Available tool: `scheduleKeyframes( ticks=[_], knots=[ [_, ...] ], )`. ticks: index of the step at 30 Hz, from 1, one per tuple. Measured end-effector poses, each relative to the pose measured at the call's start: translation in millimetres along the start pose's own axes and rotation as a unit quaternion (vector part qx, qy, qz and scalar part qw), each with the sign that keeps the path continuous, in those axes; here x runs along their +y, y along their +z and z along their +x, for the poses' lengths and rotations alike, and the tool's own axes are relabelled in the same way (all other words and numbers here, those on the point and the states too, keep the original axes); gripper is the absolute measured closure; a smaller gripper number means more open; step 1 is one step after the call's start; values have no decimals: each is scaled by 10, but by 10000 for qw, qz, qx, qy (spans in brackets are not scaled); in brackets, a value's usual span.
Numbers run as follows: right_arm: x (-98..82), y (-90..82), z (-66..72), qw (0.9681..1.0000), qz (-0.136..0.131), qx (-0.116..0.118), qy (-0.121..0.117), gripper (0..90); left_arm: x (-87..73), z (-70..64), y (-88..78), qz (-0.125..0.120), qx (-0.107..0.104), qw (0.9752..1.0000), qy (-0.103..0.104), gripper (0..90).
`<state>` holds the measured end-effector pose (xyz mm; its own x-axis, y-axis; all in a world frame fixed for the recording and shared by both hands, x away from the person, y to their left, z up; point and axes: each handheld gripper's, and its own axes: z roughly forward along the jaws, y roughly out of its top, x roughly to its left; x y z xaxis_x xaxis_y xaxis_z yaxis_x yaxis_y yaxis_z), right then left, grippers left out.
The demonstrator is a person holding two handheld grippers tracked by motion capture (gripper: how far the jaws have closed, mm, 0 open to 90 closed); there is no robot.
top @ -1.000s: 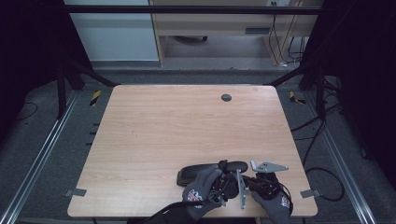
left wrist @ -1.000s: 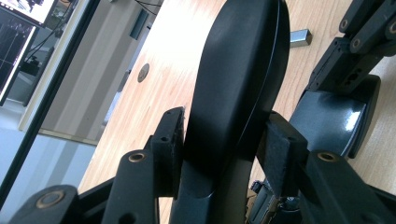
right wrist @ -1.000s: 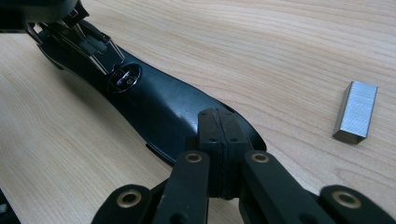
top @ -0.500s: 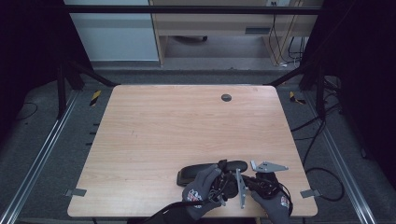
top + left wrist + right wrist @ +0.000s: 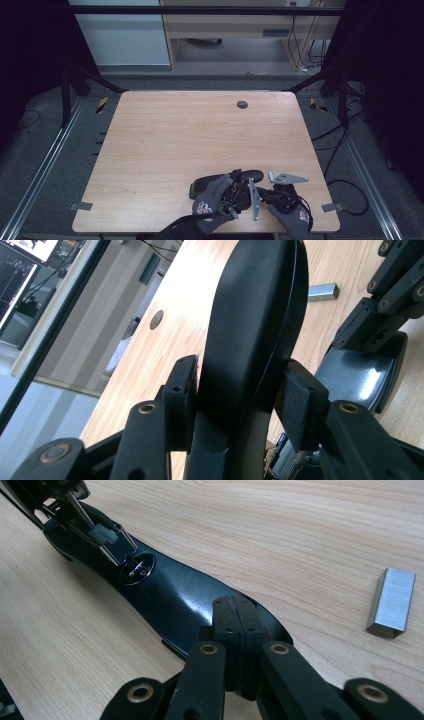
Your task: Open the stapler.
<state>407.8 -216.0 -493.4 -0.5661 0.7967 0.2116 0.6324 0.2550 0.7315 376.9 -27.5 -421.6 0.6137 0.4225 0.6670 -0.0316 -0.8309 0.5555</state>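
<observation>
Stapler (image 5: 210, 182): black, opened out at the near edge of the worktop (image 5: 200, 135), right of centre — base flat on the wood, top arm swung up.
Top arm (image 5: 255, 315): stands tilted up in the left gripper view, between that gripper's two pads.
Base (image 5: 165, 592): glossy black, lying flat; the metal staple channel and spring show at its far end in the right gripper view.
Left gripper (image 5: 240, 400): fingers (image 5: 180, 390) about half open, pads pressing on either side of the top arm — a hold on it.
Right gripper (image 5: 235, 625): fingers (image 5: 247, 625) closed pad to pad, nothing between them; tips rest over the near end of the base, though touching or just above I cannot tell.
Staples (image 5: 392, 602): a small silvery block lying on the wood, just right of the base, apart from it.
Hands: both gloved, close together at the near edge; left hand (image 5: 212, 197), right hand (image 5: 290, 212).
Grommet (image 5: 242, 104): small dark round hole at the far side, well apart from the rest.
</observation>
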Motion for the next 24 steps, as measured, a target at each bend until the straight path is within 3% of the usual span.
scheduleKeyframes(
  ticks=[9,24],
  knots=[
    [6,-3,3,10000,27,-19,61,900,-23,65,-60,-83,37,9999,-91,556],
    [15,-2,21,9999,77,-93,71,900,-112,277,-227,-301,99,9984,-477,576]
  ],
)
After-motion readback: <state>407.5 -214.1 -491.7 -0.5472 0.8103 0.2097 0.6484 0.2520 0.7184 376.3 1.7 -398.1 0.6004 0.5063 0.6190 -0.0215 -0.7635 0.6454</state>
